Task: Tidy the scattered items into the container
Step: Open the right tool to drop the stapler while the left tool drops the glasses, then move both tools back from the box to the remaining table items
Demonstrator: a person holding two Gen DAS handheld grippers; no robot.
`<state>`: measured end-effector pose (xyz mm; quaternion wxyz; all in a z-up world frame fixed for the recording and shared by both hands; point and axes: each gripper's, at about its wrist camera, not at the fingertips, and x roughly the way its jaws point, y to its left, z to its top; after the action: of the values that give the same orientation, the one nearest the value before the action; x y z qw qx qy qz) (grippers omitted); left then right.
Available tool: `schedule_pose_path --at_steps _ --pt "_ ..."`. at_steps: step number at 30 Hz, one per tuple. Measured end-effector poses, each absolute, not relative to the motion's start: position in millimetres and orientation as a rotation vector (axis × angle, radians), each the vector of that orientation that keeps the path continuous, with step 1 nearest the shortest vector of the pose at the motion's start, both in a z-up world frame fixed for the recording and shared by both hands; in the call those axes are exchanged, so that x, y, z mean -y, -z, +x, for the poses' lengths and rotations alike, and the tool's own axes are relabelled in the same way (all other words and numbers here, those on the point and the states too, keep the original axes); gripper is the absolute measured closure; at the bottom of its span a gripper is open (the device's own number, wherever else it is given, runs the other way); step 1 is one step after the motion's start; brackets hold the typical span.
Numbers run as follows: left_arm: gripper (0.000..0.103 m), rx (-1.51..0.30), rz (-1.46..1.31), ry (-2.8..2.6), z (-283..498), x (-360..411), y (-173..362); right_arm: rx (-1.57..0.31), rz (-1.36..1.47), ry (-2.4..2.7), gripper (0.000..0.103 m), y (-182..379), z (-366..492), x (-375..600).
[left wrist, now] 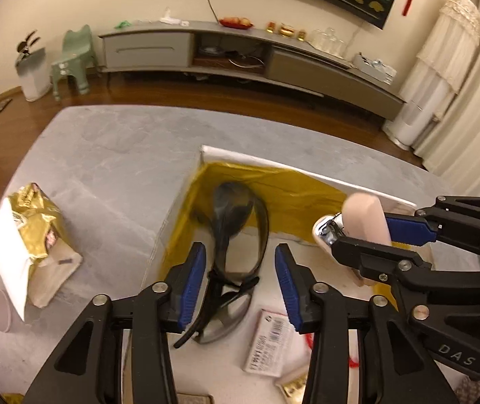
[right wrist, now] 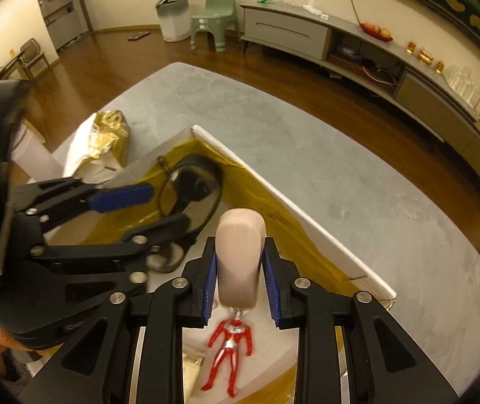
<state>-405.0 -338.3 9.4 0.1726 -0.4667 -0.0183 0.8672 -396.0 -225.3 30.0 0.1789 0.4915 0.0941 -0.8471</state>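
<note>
Two grippers over a white box (left wrist: 307, 168) with a gold lining, set on a grey table (left wrist: 105, 141). At far left on the table, outside the box, a crumpled gold-and-white packet (left wrist: 34, 235), lying beside the box's left wall. Next, left gripper (left wrist: 240, 282) above the box floor, blue pads spread wide with nothing between them. Directly under that gap, dark sunglasses (left wrist: 236, 235) resting inside the box, one lens up against the gold back corner, the arms folded toward the camera. Just right of the glasses on the white floor, a small card with a barcode (left wrist: 266, 340). Further right, right gripper (right wrist: 238, 269) clenched on a pale pink razor (right wrist: 240, 256); handle squeezed between the blue pads, rounded end up, metal head showing in the left wrist view. Razor held above the box's interior, not touching the floor. Below it, in the right wrist view, a red and silver toy figure (right wrist: 229, 346) lying flat inside the box. Right wall of the box running away behind the razor, bare grey tabletop beyond.
</note>
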Motion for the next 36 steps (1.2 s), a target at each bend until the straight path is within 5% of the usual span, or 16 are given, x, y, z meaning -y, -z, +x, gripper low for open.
schedule_pose_path --at_steps 15,36 --pt "0.050 0.074 -1.272 -2.454 -393.3 343.9 -29.7 -0.172 1.331 2.405 0.072 -50.2 -359.3 193.9" --pt "0.050 -0.153 -1.013 -2.477 -302.2 281.0 -88.1 0.129 1.017 2.391 0.072 -98.8 -224.5 113.5"
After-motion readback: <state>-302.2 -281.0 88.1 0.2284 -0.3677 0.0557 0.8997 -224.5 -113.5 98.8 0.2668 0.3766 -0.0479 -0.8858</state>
